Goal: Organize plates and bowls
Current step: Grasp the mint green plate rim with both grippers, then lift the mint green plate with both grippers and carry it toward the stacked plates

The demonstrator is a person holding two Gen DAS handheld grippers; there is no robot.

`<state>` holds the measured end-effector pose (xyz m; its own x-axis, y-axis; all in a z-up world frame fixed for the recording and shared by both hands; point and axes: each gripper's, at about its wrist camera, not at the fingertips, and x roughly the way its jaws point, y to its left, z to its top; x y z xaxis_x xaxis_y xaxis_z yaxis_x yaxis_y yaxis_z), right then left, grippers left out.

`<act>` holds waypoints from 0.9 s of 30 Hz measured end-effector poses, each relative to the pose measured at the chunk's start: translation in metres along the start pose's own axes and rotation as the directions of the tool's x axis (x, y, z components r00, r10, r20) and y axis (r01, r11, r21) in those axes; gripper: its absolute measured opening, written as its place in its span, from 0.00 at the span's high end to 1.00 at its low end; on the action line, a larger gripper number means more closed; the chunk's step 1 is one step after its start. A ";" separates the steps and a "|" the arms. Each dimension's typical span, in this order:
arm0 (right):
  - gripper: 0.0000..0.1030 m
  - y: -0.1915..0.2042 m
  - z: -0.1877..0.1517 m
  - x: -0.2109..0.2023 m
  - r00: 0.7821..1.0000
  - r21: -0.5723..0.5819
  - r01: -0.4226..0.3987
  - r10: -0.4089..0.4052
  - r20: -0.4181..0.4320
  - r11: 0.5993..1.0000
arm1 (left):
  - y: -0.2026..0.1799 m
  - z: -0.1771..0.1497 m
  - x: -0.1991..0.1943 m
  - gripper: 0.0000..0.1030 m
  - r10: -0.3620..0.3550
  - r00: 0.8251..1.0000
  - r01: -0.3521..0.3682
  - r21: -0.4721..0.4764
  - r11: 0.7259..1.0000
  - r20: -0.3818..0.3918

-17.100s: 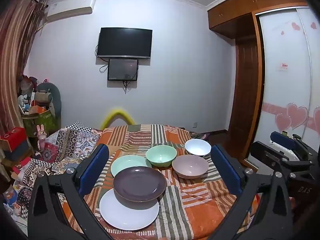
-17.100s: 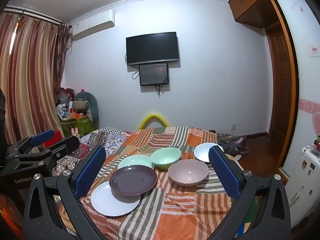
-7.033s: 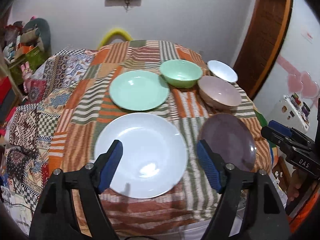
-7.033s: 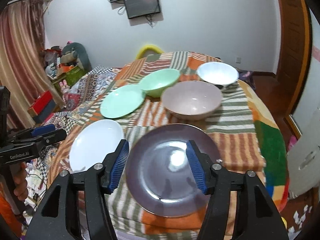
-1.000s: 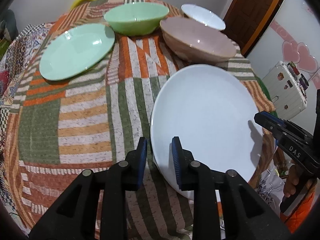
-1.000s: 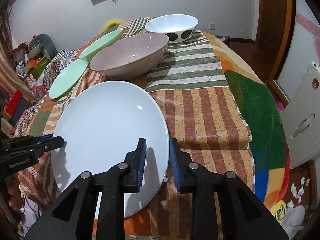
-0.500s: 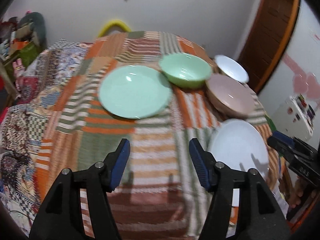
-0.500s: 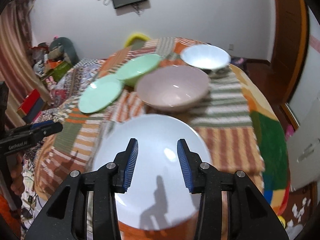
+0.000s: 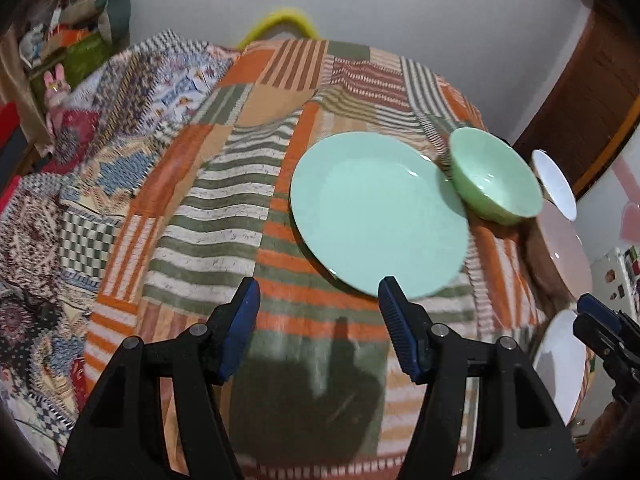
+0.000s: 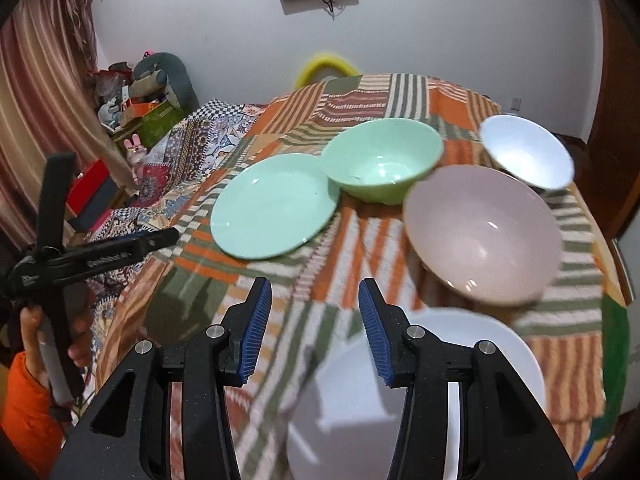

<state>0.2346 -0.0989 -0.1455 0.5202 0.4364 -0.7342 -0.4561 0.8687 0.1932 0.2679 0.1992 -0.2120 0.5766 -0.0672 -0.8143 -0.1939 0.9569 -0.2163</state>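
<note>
Blue-padded left gripper [image 9: 318, 312] angled down at the striped patchwork cloth [image 9: 224, 216], jaws apart, nothing between them, just bare cloth. Right pad's tip [image 9: 390, 288] overlapping the near rim of the mint green plate [image 9: 376, 216] in the view, contact impossible to tell. Same tool visible from the other camera as a black bar [image 10: 100, 254] off to the left, gripped by a hand [image 10: 48, 332] with an orange sleeve [image 10: 24, 412] below.

Right gripper [image 10: 314, 312] also tilted down, jaws opening, empty, only cloth in the gap. White plate [image 10: 424, 396] lying flat right under its right finger, at the near edge of the table.

Mint green plate flat, round, so no real long axis, sitting mid-table. Green bowl [image 10: 382, 160] upright, mouth up, just behind the plate, rims about touching. Pink bowl [image 10: 484, 234] upright to the right, between white plate and small white bowl [image 10: 526, 152] further back. Bit of motion blur everywhere.
</note>
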 end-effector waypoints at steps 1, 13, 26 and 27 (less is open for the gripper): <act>0.59 0.002 0.004 0.007 1.000 -0.004 0.007 -0.007 -0.006 1.000 | 0.002 0.003 0.007 0.45 -0.007 1.000 0.007 -0.003 1.000 -0.004; 0.69 0.000 0.039 0.094 0.988 0.019 0.036 -0.033 -0.151 0.999 | 0.018 0.034 0.076 0.77 -0.025 0.998 0.026 0.004 1.000 -0.065; 0.82 -0.006 0.044 0.130 0.971 0.070 0.034 -0.016 -0.240 0.997 | 0.026 0.038 0.079 0.83 -0.057 0.997 0.058 0.009 0.998 -0.061; 0.82 -0.004 0.042 0.128 0.969 0.063 0.028 -0.012 -0.245 0.998 | 0.026 0.036 0.077 0.83 -0.050 0.997 0.051 0.014 0.999 -0.065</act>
<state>0.3336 -0.0370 -0.2128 0.3327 0.3554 -0.8735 -0.3954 0.8935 0.2130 0.3357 0.2288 -0.2610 0.5331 -0.1331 -0.8355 -0.1533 0.9560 -0.2502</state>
